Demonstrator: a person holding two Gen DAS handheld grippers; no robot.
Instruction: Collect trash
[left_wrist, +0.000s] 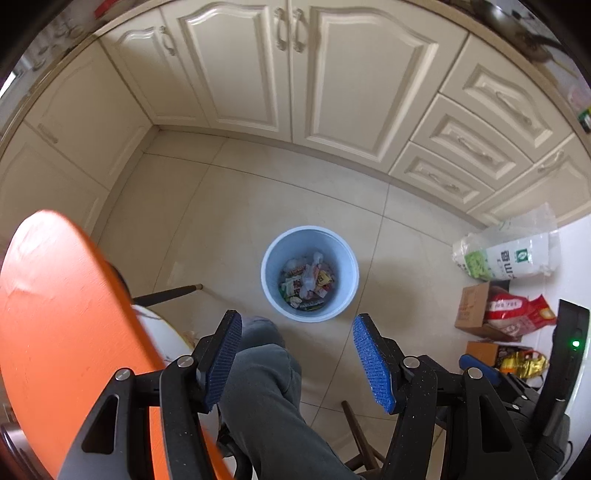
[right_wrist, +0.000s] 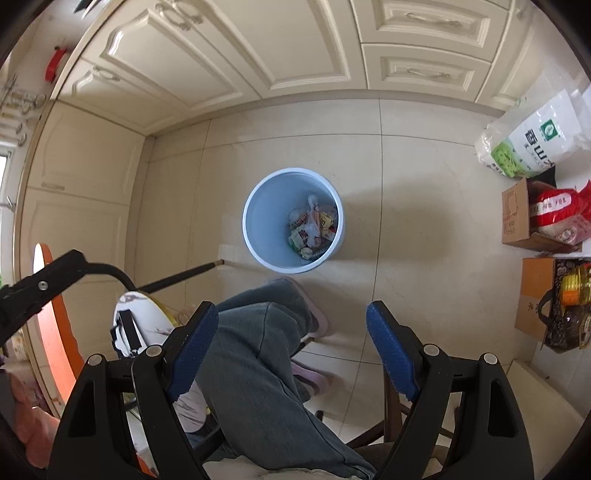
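Observation:
A light blue trash bin (left_wrist: 270, 254) stands on the tiled floor, holding several crumpled wrappers (left_wrist: 306, 282). It also shows in the right wrist view (right_wrist: 262, 214) with the wrappers (right_wrist: 312, 229) inside. My left gripper (left_wrist: 297, 328) is open and empty, held high above the floor, short of the bin. My right gripper (right_wrist: 291, 321) is open and empty, also high above the floor on the near side of the bin. The person's legs in grey trousers (right_wrist: 258, 354) lie below both grippers.
Cream cabinets (left_wrist: 295, 74) line the far wall. An orange table edge (left_wrist: 55, 314) is at the left. A rice bag (left_wrist: 513, 254), cardboard boxes (left_wrist: 471, 306) and an oil bottle (right_wrist: 574, 284) stand at the right. A dark table leg (right_wrist: 181, 277) slants near the bin.

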